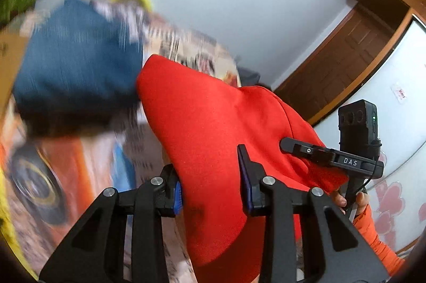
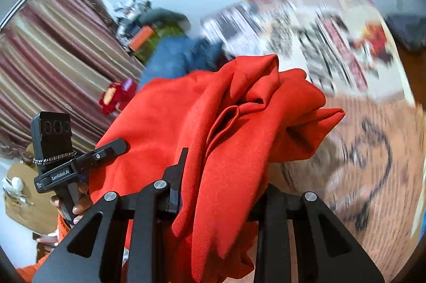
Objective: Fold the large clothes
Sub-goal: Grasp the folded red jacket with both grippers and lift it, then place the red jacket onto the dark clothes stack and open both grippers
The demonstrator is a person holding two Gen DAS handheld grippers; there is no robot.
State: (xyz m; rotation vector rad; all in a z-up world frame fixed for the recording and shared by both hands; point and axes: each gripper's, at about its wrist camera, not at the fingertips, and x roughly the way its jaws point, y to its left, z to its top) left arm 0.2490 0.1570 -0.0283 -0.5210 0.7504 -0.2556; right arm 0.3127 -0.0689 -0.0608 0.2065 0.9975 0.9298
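Your left fingers [image 1: 246, 176] and right fingers [image 2: 178, 176] each straddle red garment [image 1: 213, 128] folds; whether they pinch, I cannot tell.
It fills each frame's center, blue clothing [image 1: 77, 70] upper left.

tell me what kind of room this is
Probably a bedroom at home: a printed bedspread under the red garment, striped curtains on one side, and a brown wooden door in a white wall.

Red garment [image 1: 213, 128], plain. Blue denim piece [image 1: 77, 62] at 10 o'clock. Bedsheet [image 2: 372, 144]: tan, black scribble print, orange car graphic. Striped maroon-cream curtain [image 2: 53, 43] at 9. Gripper fingers [image 1: 246, 176] black, blue pads.
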